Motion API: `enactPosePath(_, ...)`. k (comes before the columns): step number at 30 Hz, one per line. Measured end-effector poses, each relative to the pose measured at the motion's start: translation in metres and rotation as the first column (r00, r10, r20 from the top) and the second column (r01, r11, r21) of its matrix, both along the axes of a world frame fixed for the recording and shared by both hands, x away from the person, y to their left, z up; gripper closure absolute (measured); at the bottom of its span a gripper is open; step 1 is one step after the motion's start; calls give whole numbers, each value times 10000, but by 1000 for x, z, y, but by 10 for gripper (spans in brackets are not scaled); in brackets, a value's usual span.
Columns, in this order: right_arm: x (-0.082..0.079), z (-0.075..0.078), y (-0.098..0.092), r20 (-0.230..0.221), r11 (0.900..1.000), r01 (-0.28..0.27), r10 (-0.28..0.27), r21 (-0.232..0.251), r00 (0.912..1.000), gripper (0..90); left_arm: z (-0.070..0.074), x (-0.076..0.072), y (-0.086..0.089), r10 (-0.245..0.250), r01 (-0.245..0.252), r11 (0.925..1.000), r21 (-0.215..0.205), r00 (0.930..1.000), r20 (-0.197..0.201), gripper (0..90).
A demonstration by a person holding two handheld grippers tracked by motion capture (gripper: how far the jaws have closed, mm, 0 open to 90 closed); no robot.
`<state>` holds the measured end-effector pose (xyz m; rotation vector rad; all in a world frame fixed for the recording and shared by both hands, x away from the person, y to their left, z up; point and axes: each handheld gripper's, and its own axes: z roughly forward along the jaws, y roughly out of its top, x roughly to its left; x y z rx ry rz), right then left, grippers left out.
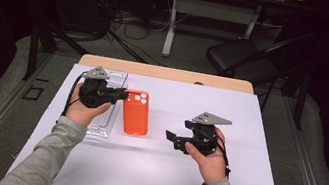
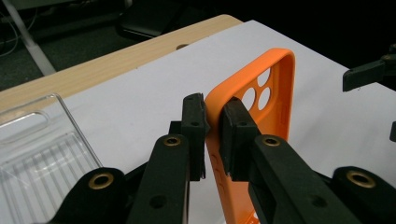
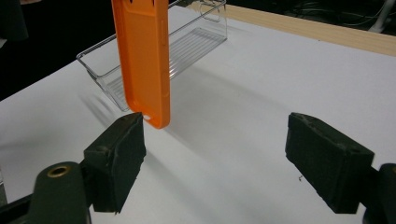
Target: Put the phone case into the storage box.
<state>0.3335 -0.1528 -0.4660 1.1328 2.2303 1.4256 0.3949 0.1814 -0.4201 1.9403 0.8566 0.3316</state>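
The left hand-held gripper (image 2: 212, 123) pinches the rim of the orange silicone phone case (image 2: 261, 100), apparently lifted off the white tabletop (image 1: 164, 173) beside the clear plastic tray (image 1: 107, 113) (open side toward the other hand); right hand-held gripper (image 3: 212, 149) spread, ready to receive

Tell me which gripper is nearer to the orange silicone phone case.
Left. The left gripper is clamped on the side wall of the orange silicone phone case, holding it. The right gripper hovers open to the case's right, apart from it, nothing between its pads.
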Motion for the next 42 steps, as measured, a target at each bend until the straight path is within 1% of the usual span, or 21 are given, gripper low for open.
enactPosePath(4, 0, 0, -1, -21, 10000, 1, -1, -17, 10000, 197, 6, 6, 0, 97, -99, 9998, 181, 9999, 101, 812)
enactPosePath(10, 1, 0, -2, -21, 10000, 4, -5, -57, 10000, 197, 11, 17, 4, 102, -104, 9999, 87, 9999, 124, 813)
enactPosePath(13, 1, 0, -3, -11, 10000, 50, -50, -42, 10000, 197, 14, 21, 4, 194, -199, 9992, 349, 9997, 139, 813)
enactPosePath(15, 1, 0, -3, -14, 10000, 57, -57, -53, 10000, 197, 15, 23, 5, 238, -249, 9987, 452, 9994, 244, 813)
enactPosePath(17, 2, 0, -4, -34, 9999, 62, -62, -80, 10000, 197, 16, 25, 5, 288, -301, 9988, 384, 9990, 356, 813)
enactPosePath(19, 2, 0, -4, -38, 9999, 59, -59, -89, 10000, 197, 16, 28, 6, 351, -365, 9985, 412, 9988, 340, 813)
enactPosePath(22, 2, 0, -4, -20, 9999, 98, -99, -45, 9999, 197, 18, 32, 8, 409, -431, 9975, 560, 9983, 413, 813)
enactPosePath(26, 1, 1, -4, 14, 9999, 134, -134, -30, 9999, 197, 20, 36, 10, 441, -465, 9979, 447, 9975, 545, 813)
enactPosePath(29, 1, 1, -5, 37, 9999, 142, -142, -22, 9999, 197, 22, 39, 12, 525, -559, 9973, 470, 9961, 703, 813)
enactPosePath(36, 1, 0, -4, 111, 10000, 64, -63, -67, 9999, 181, 26, 45, 17, 711, -764, 9952, 604, 9937, 865, 815)
enactPosePath(42, 0, 1, -4, 101, 10000, 23, -23, -55, 9999, 169, 31, 50, 22, 918, -997, 9923, 730, 9902, 1057, 815)
